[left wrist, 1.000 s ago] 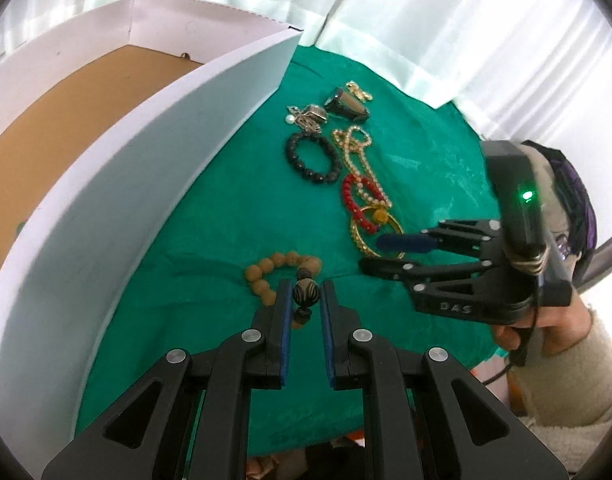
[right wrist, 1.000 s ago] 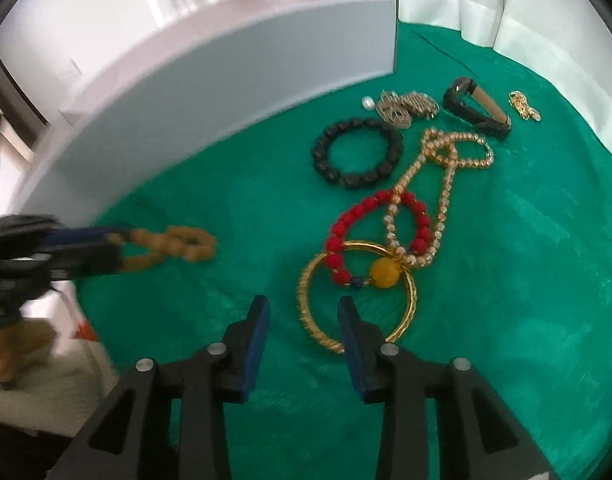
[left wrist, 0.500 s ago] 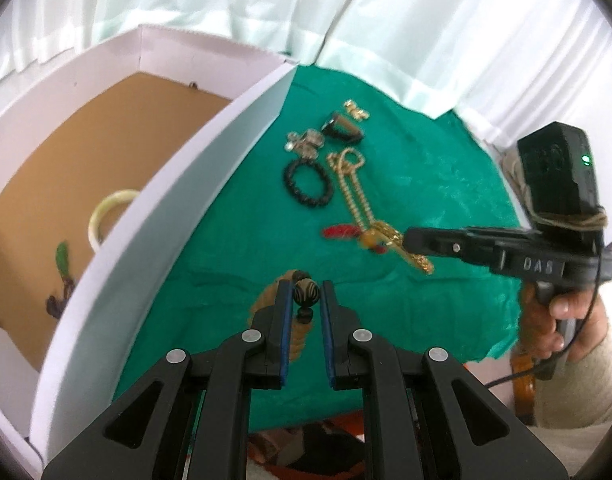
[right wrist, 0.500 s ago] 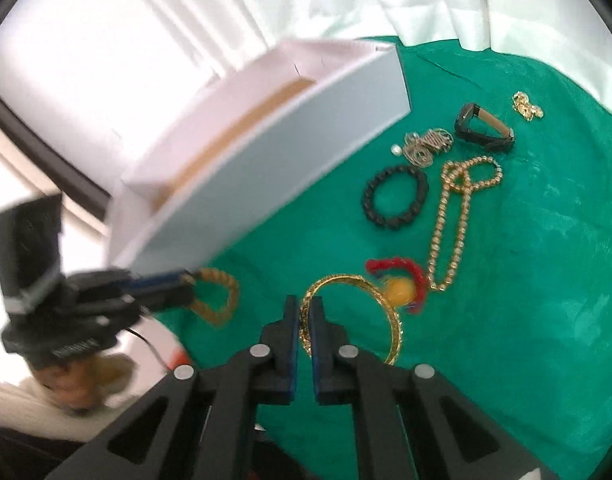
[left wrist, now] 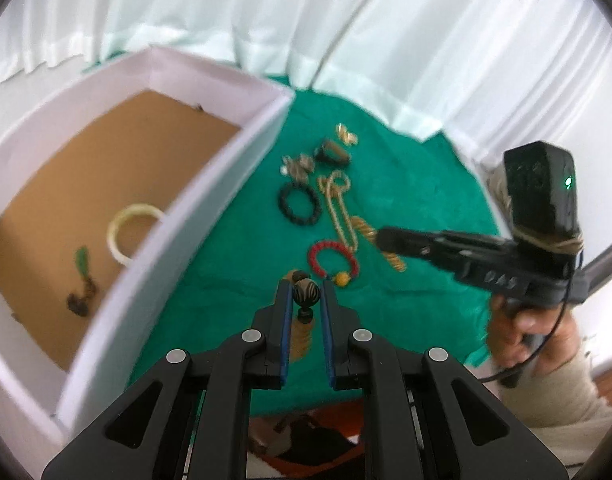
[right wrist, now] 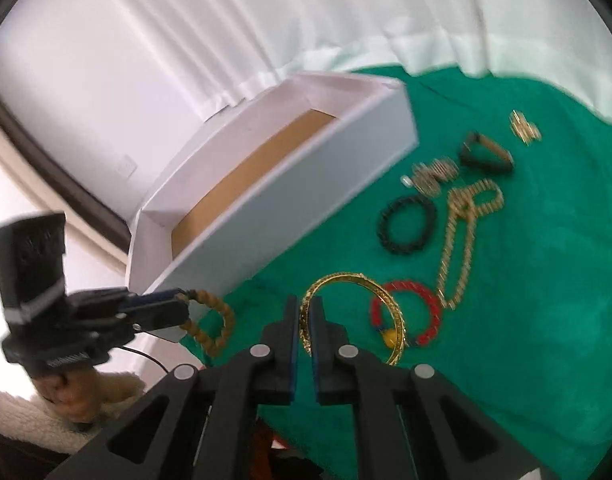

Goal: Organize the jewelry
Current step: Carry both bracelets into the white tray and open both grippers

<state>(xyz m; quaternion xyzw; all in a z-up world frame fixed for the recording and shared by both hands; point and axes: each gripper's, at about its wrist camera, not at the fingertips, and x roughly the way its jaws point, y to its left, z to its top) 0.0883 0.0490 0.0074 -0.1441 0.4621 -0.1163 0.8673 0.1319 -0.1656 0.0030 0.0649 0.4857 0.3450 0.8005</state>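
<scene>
A: Start with the big things. What's the layout?

B: A green cloth [right wrist: 546, 280] covers the table, and the white box [left wrist: 210, 184] with a brown floor sits along its left side. A pale bangle [left wrist: 134, 232] and a small dark-and-green piece [left wrist: 80, 280] already lie inside it.

A: What has changed in the last second?

B: Both pieces have come up off the cloth. A second ago the gold bangle [right wrist: 358, 312] lay flat with the right gripper [right wrist: 305, 312] hovering apart above it; now its jaws are clamped on the rim and the bangle hangs tilted above the red bead bracelet [right wrist: 410, 308], which stays down. The left gripper [left wrist: 305, 296] is closed on the striped bead [left wrist: 306, 293] of the wooden bead bracelet [right wrist: 214, 320], whose loop dangles beside the box's near corner.

A: What does that mean for the task?

B: I'd judge both grasps sound and both items mid-carry; next comes a move over the box wall and a release.

A: What's left on the cloth?

B: The black bead bracelet [right wrist: 406, 224], a long gold chain [right wrist: 462, 232], a silver cluster [right wrist: 430, 174], a dark strap piece [right wrist: 486, 154] and small gold earrings [right wrist: 524, 128]
</scene>
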